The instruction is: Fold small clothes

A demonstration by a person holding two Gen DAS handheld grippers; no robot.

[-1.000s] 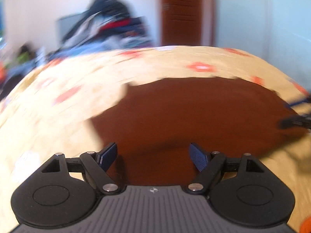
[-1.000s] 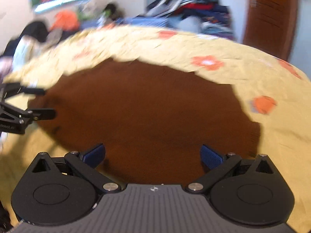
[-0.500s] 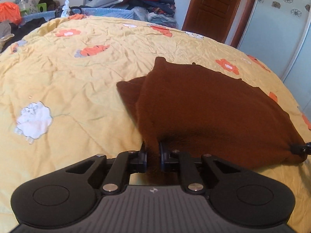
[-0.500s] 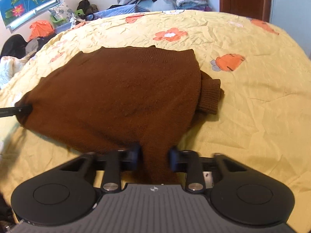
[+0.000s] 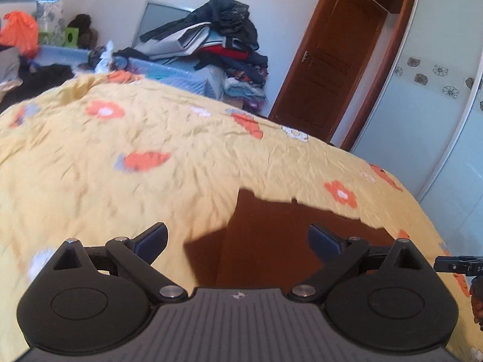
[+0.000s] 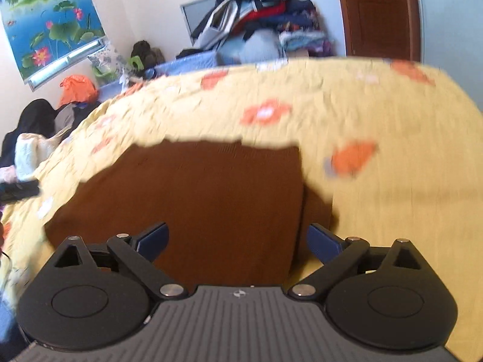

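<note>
1. My left tool (image 5: 238, 242) has its two blue pads spread far apart, and they are opening right now. Nothing is pinched between them.
2. My right tool (image 6: 237, 241) is the same: its pads are wide and opening, and they hold nothing.
3. The brown sweater (image 6: 193, 199) lies flat on the bed (image 6: 377, 211). It sits just past both tools, below them, and neither tool touches it.
4. From the right tool's camera the sweater looks like a wide brown block with a nearly straight edge on its right side. A darker bit of it (image 6: 317, 208) pokes out past that edge.
5. From the left tool's camera I see the sweater (image 5: 286, 241) with a darker flap (image 5: 205, 253) sticking out on its left side.
6. The bed has a yellow cover with orange flowers (image 5: 341, 194) and white flowers on it. The cover is wrinkled.
7. At the far right edge of the left camera I can see the tip of the other tool (image 5: 455, 267), near the sweater's right side.
8. Behind the bed there is a big pile of clothes (image 5: 223, 45) against the wall.
9. A brown door (image 5: 329, 69) stands to the right of that pile.
10. On the wall in the right camera hangs a picture of water flowers (image 6: 48, 21).
11. Both pictures are blurry near the bed.
</note>
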